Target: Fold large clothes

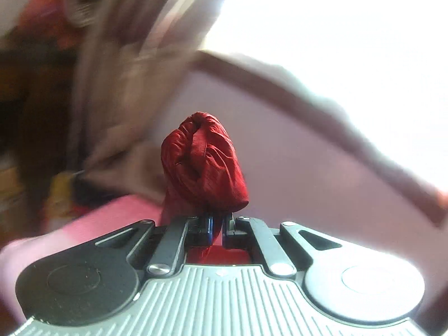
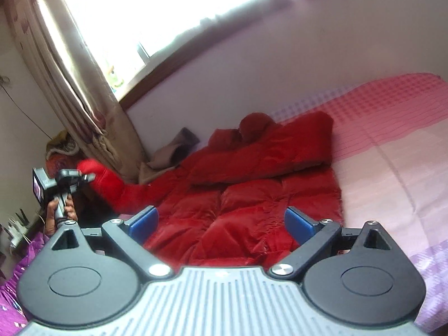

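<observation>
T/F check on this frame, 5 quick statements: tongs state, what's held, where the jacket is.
1. The left tongs are shut on the red jacket's sleeve cuff. True.
2. The right tongs grip the jacket hem. False: their blue pads stand wide apart with nothing between them, above the red jacket.
3. The jacket lies on a pink checked bedspread. True.
4. The jacket is blue. False: it is red and quilted.
5. In the right wrist view, a hand holds the left tongs at the left edge, with the sleeve stretched out to them from the jacket. True.
</observation>
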Available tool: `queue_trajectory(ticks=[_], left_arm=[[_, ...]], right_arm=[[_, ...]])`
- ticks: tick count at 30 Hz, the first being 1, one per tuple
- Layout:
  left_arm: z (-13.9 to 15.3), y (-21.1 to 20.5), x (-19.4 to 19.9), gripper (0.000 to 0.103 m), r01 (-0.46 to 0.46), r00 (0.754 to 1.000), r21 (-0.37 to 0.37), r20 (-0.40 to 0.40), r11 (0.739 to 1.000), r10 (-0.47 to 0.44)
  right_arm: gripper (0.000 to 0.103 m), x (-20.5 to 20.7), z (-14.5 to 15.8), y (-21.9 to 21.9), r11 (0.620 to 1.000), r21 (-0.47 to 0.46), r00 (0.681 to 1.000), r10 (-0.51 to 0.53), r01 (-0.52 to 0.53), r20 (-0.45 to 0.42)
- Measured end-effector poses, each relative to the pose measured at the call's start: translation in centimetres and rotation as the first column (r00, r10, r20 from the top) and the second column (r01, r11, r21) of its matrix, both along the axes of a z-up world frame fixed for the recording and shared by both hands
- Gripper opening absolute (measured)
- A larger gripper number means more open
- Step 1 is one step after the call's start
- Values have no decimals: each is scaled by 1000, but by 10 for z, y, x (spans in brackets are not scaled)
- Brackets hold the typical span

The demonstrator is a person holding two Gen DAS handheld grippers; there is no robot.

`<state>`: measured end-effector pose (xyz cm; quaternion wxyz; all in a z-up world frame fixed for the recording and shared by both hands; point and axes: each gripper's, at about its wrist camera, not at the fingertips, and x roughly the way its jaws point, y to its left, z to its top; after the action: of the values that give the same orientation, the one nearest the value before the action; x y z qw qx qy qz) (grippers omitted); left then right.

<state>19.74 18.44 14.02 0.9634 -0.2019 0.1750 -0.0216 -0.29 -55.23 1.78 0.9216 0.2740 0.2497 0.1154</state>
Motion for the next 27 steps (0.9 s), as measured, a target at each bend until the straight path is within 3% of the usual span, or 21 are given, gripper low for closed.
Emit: queue_trajectory(ticks=[3,7,13,18,20,22,23,25,27], left_arm=[[17,-65,4,5,131,991,23,25,991,-132],[13,-148,17,5,285,958,53,4,957,-286],[-33,-245,46,5,429,902,97,-105,898,-419],[-87,-283,73,8,512,848,98,-213,853,-485],[-100,-287,81,17,540,827,91,-243,837,-507],[-110,-292,84,51,555,816,97,-259,826,-518],[-113,-291,85,61,551,820,113,-258,827,-511],[-112,-291,79,90,530,839,146,-232,835,-492],[-107,-280,73,97,523,846,131,-198,842,-495]], right_arm=[[98,3,-5,-3,1000,24,1000,7,-7,9],[98,6,-12,-10,999,53,1000,-3,2,15],[98,3,-26,-29,995,97,999,-39,37,14],[98,0,-40,-42,991,117,998,-60,61,-9],[98,0,-46,-45,990,126,998,-64,66,-21],[98,1,-52,-46,990,128,998,-61,65,-30],[98,1,-55,-46,990,129,997,-60,64,-38],[98,2,-61,-46,990,127,996,-61,68,-57],[98,0,-68,-47,989,126,995,-61,70,-77]])
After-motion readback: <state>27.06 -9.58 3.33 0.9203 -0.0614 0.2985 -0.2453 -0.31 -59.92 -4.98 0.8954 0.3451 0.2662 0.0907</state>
